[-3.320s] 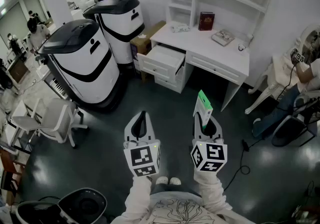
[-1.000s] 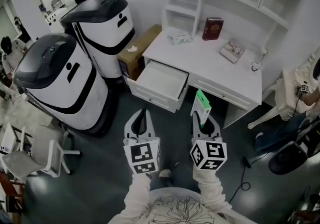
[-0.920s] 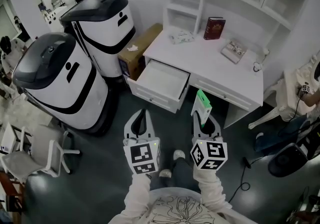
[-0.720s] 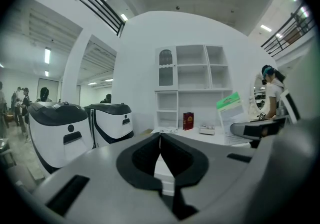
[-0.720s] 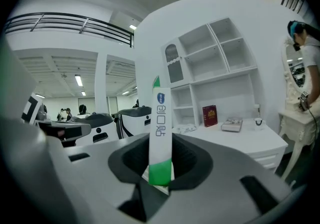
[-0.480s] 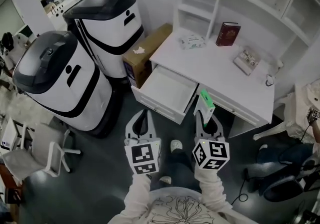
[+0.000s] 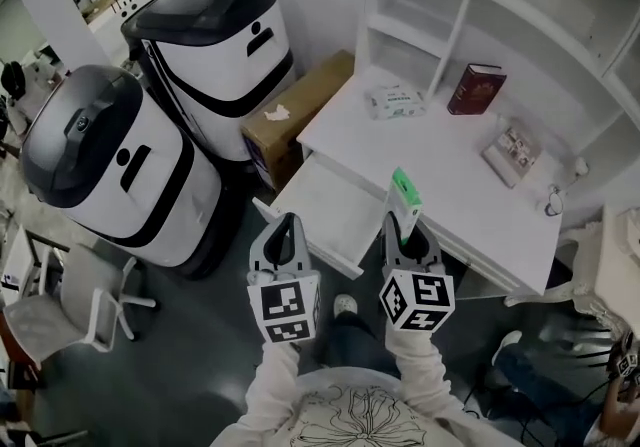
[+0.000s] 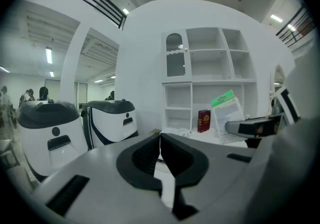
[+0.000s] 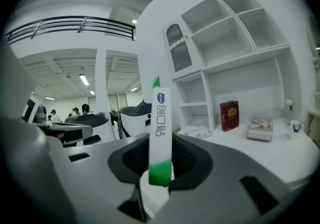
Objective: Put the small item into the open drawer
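A small flat packet (image 7: 404, 201), white with a green end, stands upright in my right gripper (image 7: 403, 233), whose jaws are shut on its lower part. In the right gripper view the packet (image 9: 160, 128) rises between the dark pads of the right gripper (image 9: 160, 159). The open white drawer (image 7: 322, 218) lies just ahead of both grippers, below the desk's front left. My left gripper (image 7: 287, 227) is shut and holds nothing; in its own view the left gripper (image 8: 160, 140) shows its jaws meeting, with the packet (image 8: 227, 116) off to the right.
The white desk (image 7: 470, 205) carries a red book (image 7: 476, 88), a tissue pack (image 7: 394, 101), a small book (image 7: 509, 151) and a cup (image 7: 556, 202), with shelves behind. A cardboard box (image 7: 300, 115) and two large white-and-black machines (image 7: 215, 35), (image 7: 100, 165) stand left. A chair (image 7: 60, 305) is at lower left.
The person has walked up to the desk: the drawer and desktop have come closer and now lie right ahead of the grippers. Both grippers keep the same pose, the packet still held.
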Tool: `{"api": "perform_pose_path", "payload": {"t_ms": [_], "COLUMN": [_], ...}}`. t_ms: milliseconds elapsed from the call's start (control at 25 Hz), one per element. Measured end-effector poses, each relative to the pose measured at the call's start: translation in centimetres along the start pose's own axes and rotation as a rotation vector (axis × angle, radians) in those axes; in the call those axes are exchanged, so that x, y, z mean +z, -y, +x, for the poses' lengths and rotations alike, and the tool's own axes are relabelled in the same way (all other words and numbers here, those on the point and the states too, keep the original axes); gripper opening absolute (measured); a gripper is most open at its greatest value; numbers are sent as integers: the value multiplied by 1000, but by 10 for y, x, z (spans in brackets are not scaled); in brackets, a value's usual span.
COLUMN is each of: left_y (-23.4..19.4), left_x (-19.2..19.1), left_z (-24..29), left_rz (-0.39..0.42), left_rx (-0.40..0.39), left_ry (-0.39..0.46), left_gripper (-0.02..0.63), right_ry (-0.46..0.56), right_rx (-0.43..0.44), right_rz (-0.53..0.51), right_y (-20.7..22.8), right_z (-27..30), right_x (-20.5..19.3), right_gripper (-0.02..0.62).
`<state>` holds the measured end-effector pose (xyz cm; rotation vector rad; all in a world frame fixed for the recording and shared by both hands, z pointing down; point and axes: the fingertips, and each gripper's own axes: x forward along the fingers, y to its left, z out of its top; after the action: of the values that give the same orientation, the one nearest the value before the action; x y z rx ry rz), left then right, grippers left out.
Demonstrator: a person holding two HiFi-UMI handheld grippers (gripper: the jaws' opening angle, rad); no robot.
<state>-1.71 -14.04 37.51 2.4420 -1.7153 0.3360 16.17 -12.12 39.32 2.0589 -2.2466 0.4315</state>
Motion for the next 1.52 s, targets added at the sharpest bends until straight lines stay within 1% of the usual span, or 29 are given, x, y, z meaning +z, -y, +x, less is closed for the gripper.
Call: {"api": "perform_pose_path", "payload": {"t_ms": [240, 480, 760, 920, 1080, 1360, 1520], "left_y": [-3, -8, -9, -15, -29, -59, -69], "left_x": [2, -14, -39, -54, -65, -86, -97], "left_z": [59, 100, 135, 148, 160, 179, 190], "left_rz": [-16, -43, -50, -41, -37, -69, -86], "left_rx": [35, 61, 34, 6, -6, 4, 9], "left_ry": [-33, -98, -179, -219, -239, -265, -281], "left_gripper": [6, 6, 6, 6, 6, 6, 6], "right_ry": [-54, -117, -180, -229, -276, -374, -439], "right_rx": [54, 90, 112, 98, 92, 96, 103], "right_rz": [-5, -10, 2, 10, 12, -29, -52], "right_y": [19, 31, 32, 28, 19, 7, 6], "right_z": [64, 110, 146, 162, 176, 200, 211], "right_x": [-1, -13, -37, -57, -77, -120, -148], "right_gripper": [86, 86, 86, 86, 86, 86, 86]}}
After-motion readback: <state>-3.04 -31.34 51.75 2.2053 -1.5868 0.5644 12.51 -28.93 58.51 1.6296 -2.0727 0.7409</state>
